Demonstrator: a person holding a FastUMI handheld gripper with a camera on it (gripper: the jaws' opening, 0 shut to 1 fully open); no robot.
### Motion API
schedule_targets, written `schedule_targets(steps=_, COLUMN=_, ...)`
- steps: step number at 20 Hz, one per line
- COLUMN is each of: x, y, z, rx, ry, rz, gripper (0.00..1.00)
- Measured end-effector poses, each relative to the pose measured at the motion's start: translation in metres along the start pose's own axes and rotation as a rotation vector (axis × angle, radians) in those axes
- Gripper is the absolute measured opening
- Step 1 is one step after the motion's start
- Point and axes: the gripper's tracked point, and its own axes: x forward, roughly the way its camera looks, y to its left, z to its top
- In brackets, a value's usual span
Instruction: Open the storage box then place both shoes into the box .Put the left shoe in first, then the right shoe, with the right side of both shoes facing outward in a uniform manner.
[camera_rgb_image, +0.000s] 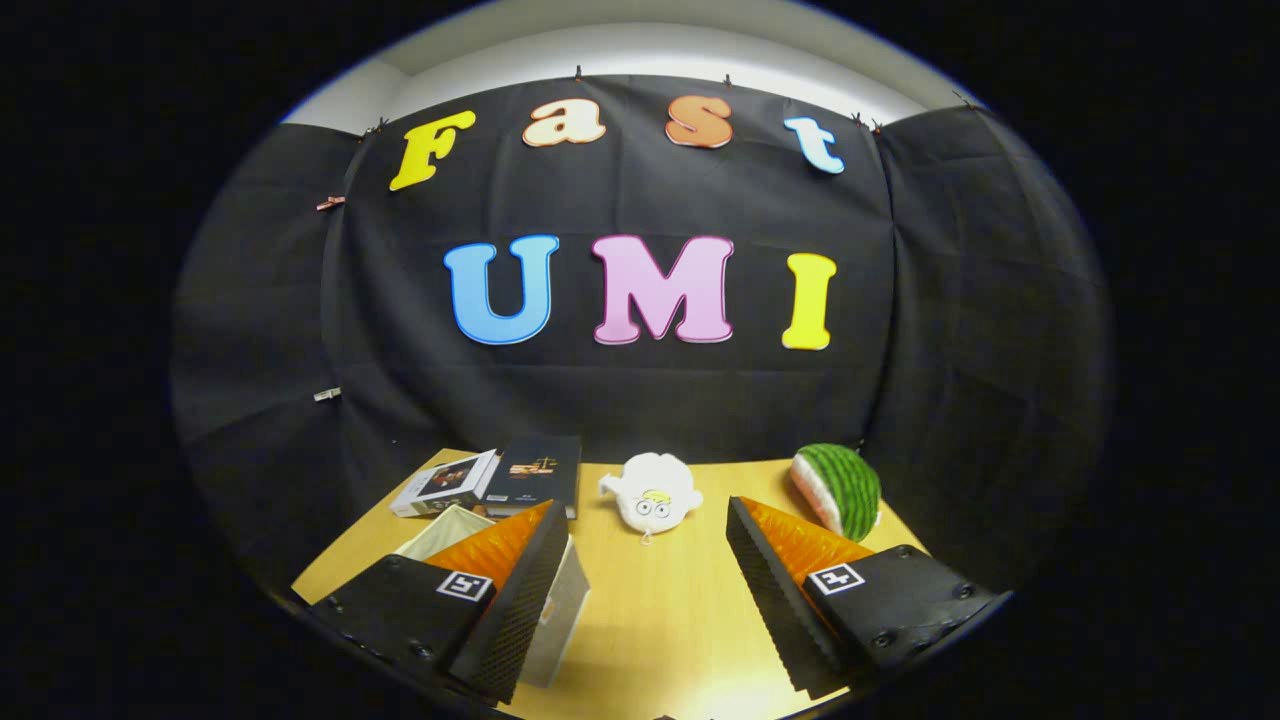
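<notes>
My gripper (645, 520) is open, its two fingers spread wide above the wooden table (660, 620), with nothing between them. A pale storage box (560, 610) sits under and behind the left finger (520, 590), which hides most of it; a bit of its open cream interior (440, 530) shows beyond the finger. The right finger (790, 590) hangs over bare table.
Two books (500, 480) lie at the back left of the table. A white plush toy (652, 495) sits beyond the fingers at the back middle. A watermelon-slice plush (840, 490) stands at the back right. Black cloth walls close the booth behind and at both sides.
</notes>
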Motion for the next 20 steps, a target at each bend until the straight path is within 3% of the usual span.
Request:
schedule_targets(steps=8, x=-0.025, y=-0.095, z=0.046, rx=0.003, ry=-0.137, rz=-0.089, gripper=0.97)
schedule_targets(steps=12, x=-0.010, y=-0.110, z=0.063, rx=0.035, ry=-0.166, rz=0.008, gripper=0.97)
schedule_targets(steps=16, x=0.006, y=-0.127, z=0.079, rx=0.095, ry=-0.205, rz=0.052, gripper=0.97)
schedule_targets(steps=20, x=0.008, y=-0.141, z=0.065, rx=0.028, ry=-0.224, rz=0.094, gripper=0.98)
